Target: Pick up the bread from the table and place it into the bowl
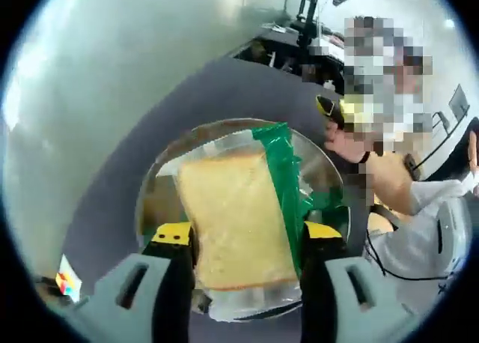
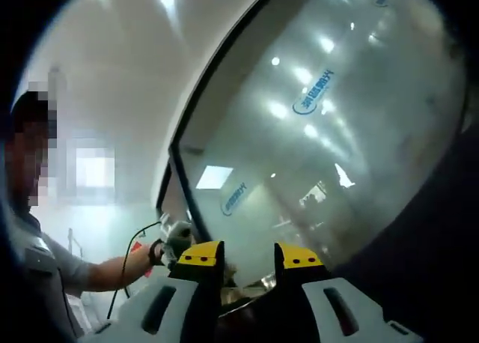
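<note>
Now my left gripper clamps one wrapped bread slice over one metal bowl, inside its rim; my right gripper hangs narrowly parted, empty.

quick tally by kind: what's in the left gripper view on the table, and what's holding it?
bread, in a clear and green wrapper: 1
bowl: 1
tongs, shut on the bread above the bowl: 1
table: 1
total: 4
</note>
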`<state>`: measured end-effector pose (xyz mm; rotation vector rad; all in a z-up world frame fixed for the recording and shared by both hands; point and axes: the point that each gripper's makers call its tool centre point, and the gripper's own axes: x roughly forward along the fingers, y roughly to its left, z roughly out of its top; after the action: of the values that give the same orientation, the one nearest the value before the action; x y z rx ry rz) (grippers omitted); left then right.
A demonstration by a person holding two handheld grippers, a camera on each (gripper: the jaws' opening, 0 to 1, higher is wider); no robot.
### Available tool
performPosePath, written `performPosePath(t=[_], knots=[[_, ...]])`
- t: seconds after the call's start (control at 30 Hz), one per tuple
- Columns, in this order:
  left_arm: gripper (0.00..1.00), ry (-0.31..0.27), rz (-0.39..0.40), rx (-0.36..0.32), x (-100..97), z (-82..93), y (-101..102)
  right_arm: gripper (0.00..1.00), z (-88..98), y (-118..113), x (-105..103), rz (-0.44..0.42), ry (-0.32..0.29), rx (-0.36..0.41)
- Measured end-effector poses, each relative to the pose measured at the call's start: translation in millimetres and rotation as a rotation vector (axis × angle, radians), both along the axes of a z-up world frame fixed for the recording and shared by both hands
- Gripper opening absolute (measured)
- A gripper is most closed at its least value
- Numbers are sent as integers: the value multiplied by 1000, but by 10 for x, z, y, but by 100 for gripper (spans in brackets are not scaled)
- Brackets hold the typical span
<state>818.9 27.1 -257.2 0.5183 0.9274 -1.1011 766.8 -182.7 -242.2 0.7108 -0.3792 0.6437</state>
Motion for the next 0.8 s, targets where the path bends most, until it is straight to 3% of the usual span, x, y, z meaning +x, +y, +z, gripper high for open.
performPosePath(t=[0.1,0.37,0.5,0.53,0.8], knots=[[46,-51,-42,56,5,-93,-124,24,53,-40,-35,4,-16,30],[46,-93,-66,51,5,-132,-580,24,137,-72,-92,13,-48,64],[46,-241,-158,44,108,-80,-697,24,140,-48,-116,19,-43,75],[46,-272,-170,31,136,-40,-711,24,138,-44,-118,21,-42,77],[34,-312,-163,-14,86,251,-530,24,136,11,-137,30,-38,81]])
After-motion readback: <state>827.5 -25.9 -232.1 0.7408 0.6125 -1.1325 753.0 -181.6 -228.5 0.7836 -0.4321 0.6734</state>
